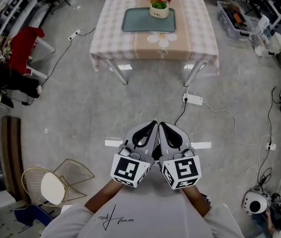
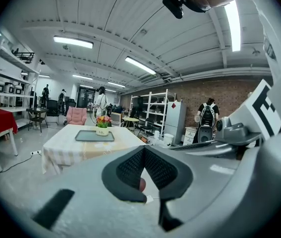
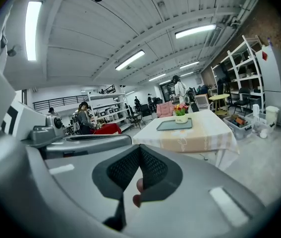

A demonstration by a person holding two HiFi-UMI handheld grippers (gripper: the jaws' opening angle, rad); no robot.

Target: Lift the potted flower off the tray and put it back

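The potted flower (image 1: 159, 4) stands upright, blooms up, at the far edge of the tray (image 1: 138, 21). I hold my left gripper (image 1: 153, 125) and right gripper (image 1: 163, 126) clenched on nothing, well apart from it.

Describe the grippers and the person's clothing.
The left gripper and right gripper match: grey shells, black mesh-textured fingers, each backed by a white cube with black square markers. The person wears a white shirt with a black scribble print.
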